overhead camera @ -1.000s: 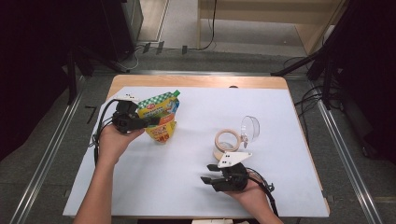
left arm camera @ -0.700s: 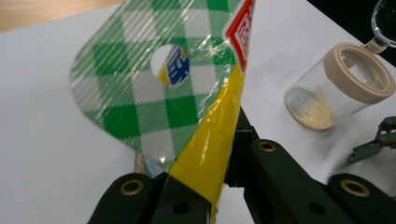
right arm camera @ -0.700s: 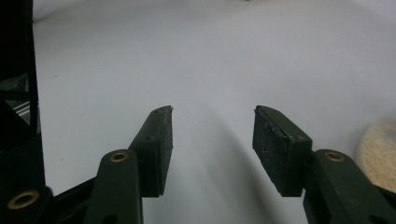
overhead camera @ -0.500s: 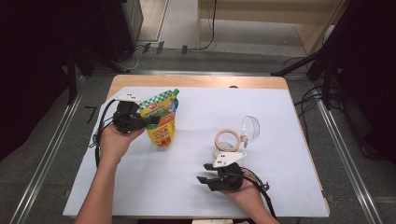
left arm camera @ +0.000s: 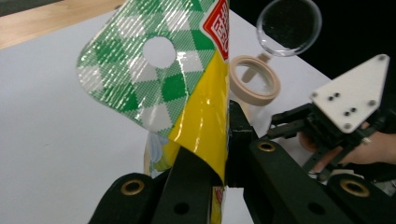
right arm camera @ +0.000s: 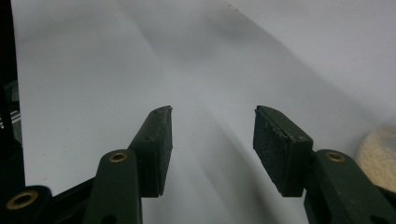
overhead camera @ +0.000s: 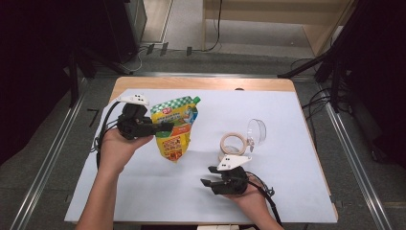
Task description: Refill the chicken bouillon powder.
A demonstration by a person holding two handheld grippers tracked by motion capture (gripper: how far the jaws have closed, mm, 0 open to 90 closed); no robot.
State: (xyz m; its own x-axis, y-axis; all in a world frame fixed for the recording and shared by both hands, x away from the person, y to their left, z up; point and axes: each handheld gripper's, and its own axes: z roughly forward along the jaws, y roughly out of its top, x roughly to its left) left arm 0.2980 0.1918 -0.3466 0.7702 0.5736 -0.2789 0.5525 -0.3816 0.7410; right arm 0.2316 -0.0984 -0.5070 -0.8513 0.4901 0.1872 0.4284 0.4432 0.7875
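A yellow pouch with a green-checked top (overhead camera: 174, 127) hangs clear of the white sheet, pinched at its upper edge by my left gripper (overhead camera: 165, 127), which comes in from the left. In the left gripper view the pouch (left arm camera: 154, 79) rises between the shut jaws of the left gripper (left arm camera: 219, 149). My right gripper (overhead camera: 207, 182) rests low at the near middle of the table, open, with nothing between its fingers. Bare white sheet shows between the open jaws of the right gripper (right arm camera: 212, 135).
A beige tape roll (overhead camera: 233, 143) lies just beyond the right gripper, and a clear round lid-like piece (overhead camera: 256, 132) stands against it. Both the tape roll (left arm camera: 254, 79) and the clear piece (left arm camera: 288, 25) also show behind the pouch. The white sheet (overhead camera: 297, 120) covers the wooden table.
My left gripper has lifted the pouch off the table and carried it a little toward the near right; it now hangs upright. The right gripper has stayed in place.
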